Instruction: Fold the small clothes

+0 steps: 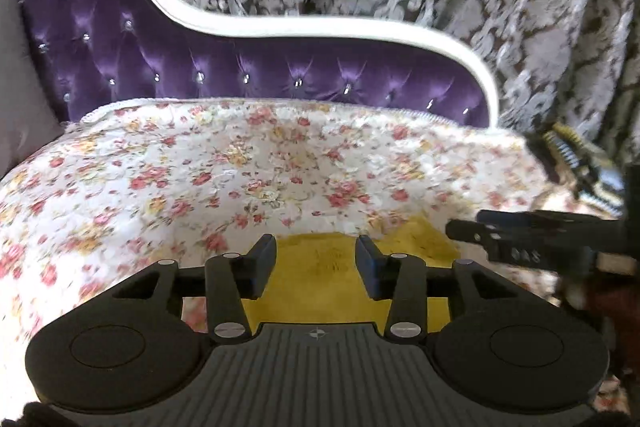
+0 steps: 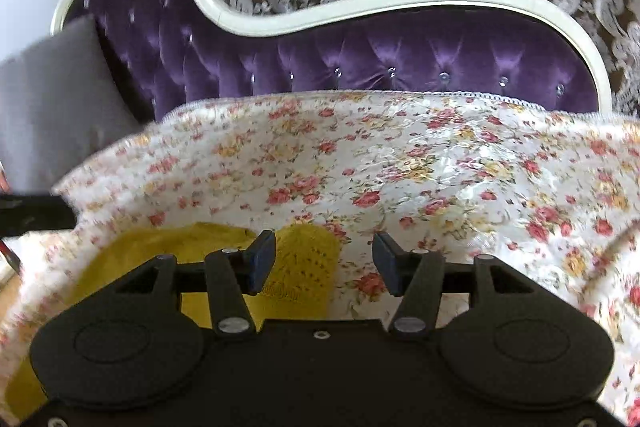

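both your left tool (image 1: 316, 267) and right tool (image 2: 324, 263) stood part open and held nothing, the yellow garment (image 1: 340, 267) lay below them on the floral cover (image 1: 240, 163), seemingly between folds, so next you needed a fresh edge grip.

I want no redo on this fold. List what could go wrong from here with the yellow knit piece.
1. Both claws, the left claw and right claw, stand open with nothing gripped, so the yellow knit garment lies loose and may spring unfolded.
2. The floral quilt beneath is rumpled; a low regrasp could pinch it along with the knit.
3. In the left view the right claw sits close by, so they could bump over the small garment.
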A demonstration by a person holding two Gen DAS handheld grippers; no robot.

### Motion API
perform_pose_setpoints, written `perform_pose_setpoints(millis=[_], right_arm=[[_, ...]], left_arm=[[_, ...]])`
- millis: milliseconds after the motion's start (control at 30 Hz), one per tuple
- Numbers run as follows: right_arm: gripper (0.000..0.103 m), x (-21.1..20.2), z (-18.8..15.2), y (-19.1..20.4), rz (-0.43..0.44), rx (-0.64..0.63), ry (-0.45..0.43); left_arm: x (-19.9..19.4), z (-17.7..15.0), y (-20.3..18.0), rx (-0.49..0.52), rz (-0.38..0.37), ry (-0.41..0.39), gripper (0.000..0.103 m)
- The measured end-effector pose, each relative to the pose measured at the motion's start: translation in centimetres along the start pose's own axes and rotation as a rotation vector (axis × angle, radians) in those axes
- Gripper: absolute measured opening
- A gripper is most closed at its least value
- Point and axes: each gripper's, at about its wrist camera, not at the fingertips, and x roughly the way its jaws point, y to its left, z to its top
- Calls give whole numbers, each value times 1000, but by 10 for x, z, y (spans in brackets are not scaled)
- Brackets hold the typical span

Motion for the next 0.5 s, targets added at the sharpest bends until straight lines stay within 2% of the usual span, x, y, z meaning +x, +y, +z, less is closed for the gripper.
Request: perform_pose_setpoints(millis=[167, 233, 300, 333, 367, 500], right_arm=[[61, 20, -6, 12, -19, -55, 48], [61, 29, -12, 18, -27, -81, 74], [61, 36, -18, 22, -36, -107, 90], [62, 37, -21, 24, -41, -118, 87], [64, 37, -22, 25, -49, -127, 81], [67, 39, -23, 27, -59, -140, 77]], left_arm=[[40, -13, -9, 94, 21, 62, 42], [56, -23, -5, 105, 65, 95, 42], [67, -35, 4, 80, 130, 119, 47], [68, -40, 9, 52, 129, 103, 56], [67, -43, 13, 28, 138, 91, 60], [60, -49, 15, -1, 157, 76, 61]])
